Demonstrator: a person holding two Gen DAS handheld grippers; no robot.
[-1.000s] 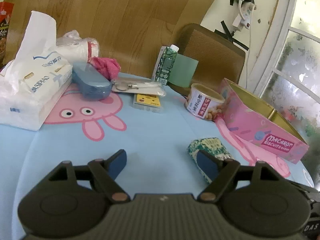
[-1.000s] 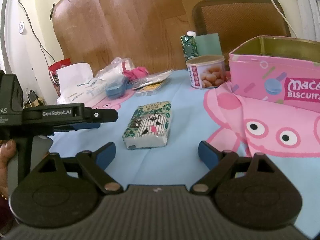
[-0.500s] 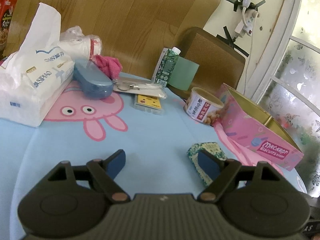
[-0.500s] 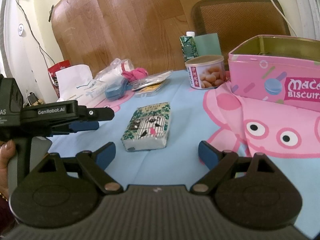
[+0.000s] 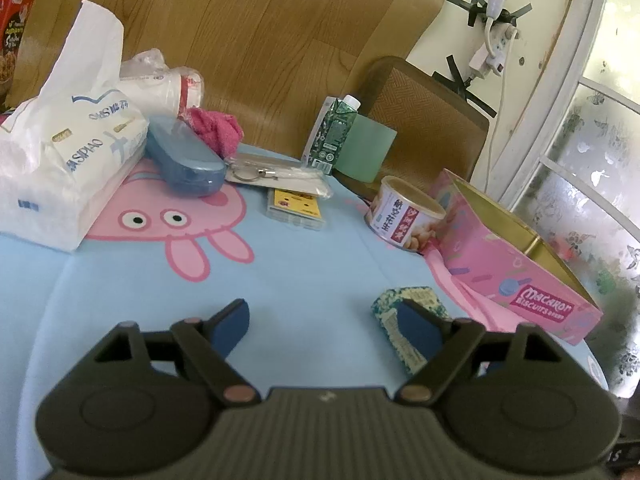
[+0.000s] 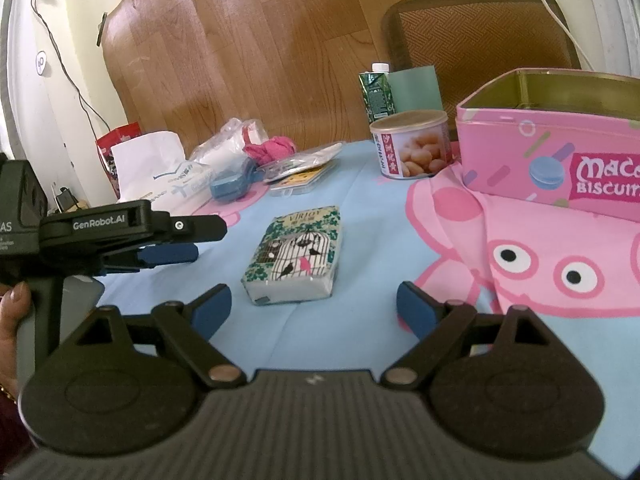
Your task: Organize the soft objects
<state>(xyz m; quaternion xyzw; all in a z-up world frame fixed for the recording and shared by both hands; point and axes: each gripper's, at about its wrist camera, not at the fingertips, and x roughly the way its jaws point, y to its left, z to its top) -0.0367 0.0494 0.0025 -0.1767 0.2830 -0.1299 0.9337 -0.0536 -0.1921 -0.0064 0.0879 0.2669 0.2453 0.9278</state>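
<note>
A small tissue pack (image 6: 296, 256) with a birdcage print lies flat on the blue cartoon tablecloth (image 6: 360, 208), just ahead of my open, empty right gripper (image 6: 314, 312). In the left wrist view the pack (image 5: 404, 320) sits partly behind the right fingertip of my open, empty left gripper (image 5: 324, 324). The left gripper also shows in the right wrist view (image 6: 172, 244), held by a hand to the pack's left. A large white tissue pack (image 5: 68, 168) and a pink cloth (image 5: 214, 128) lie at the far left. An open pink biscuit tin (image 6: 548, 152) stands at the right.
A peanut can (image 6: 410, 148), a green carton (image 6: 376, 92), a blue case (image 5: 184, 160), a yellow card box (image 5: 296, 208), a plastic pouch with a key ring (image 5: 272, 172) and a wrapped cup stack (image 5: 160, 88) stand across the back. A brown chair (image 6: 480, 40) is behind the table.
The left gripper has drawn back and lifted slightly, so the table items look farther off. The right gripper has edged a little closer to the birdcage pack. Both stay open.
</note>
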